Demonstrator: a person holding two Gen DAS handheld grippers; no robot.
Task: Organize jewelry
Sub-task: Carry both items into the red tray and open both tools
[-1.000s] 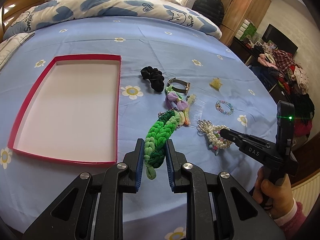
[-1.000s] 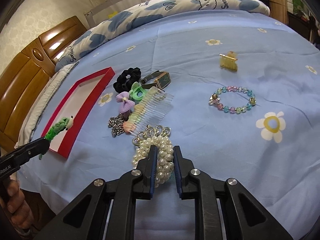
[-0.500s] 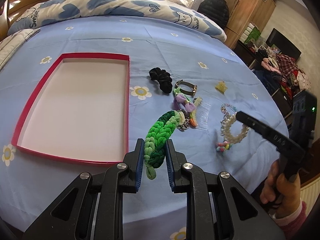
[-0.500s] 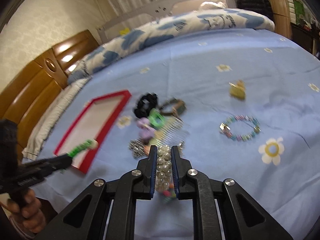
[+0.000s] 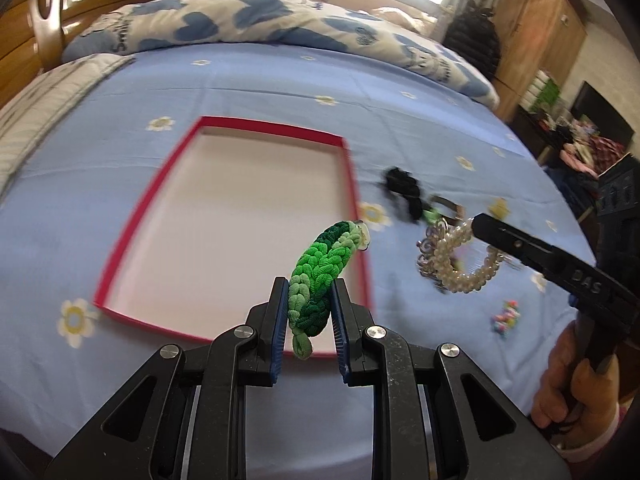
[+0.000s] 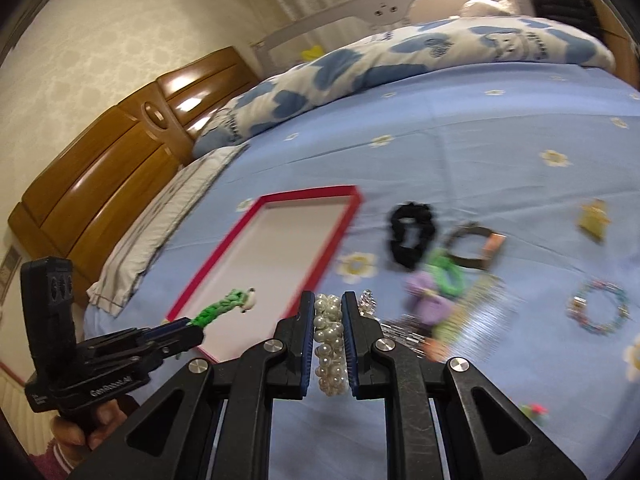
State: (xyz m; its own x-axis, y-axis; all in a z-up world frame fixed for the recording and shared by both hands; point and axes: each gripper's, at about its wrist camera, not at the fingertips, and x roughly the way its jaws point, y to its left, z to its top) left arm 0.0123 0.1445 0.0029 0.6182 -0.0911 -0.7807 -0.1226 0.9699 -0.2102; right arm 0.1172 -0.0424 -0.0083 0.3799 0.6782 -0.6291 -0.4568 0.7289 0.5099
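Between the left gripper's [image 5: 308, 312] blue pads: green braided band [image 5: 320, 272] is being pinched at its near end, its far end jutting out over the tray's near right part.
Left gripper state: jaws are pressing closed on the green braided band.
Between the right gripper's [image 6: 330, 340] pads: pearl bracelet [image 6: 330, 344] is being squeezed, held clear of the bedsheet.
Right gripper state: jaws have just been closing and are clamping the pearl bracelet.
Hands: a hand [image 5: 576, 384] is gripping the right tool's handle.
Red tray [image 5: 352, 184]: is lying flat on the blue flowered bedsheet [image 5: 256, 92], white floor bare.
Right of the tray: black scrunchie [image 6: 410, 236], watch [image 6: 476, 248], purple bow [image 6: 426, 300], green clip [image 6: 446, 276] and clear comb [image 6: 480, 316] are sitting bunched together.
Farther right: beaded bracelet [image 6: 600, 306] and gold clip [image 6: 594, 220] are lying apart.
Far side: blue-heart duvet [image 5: 248, 28] is lying heaped.
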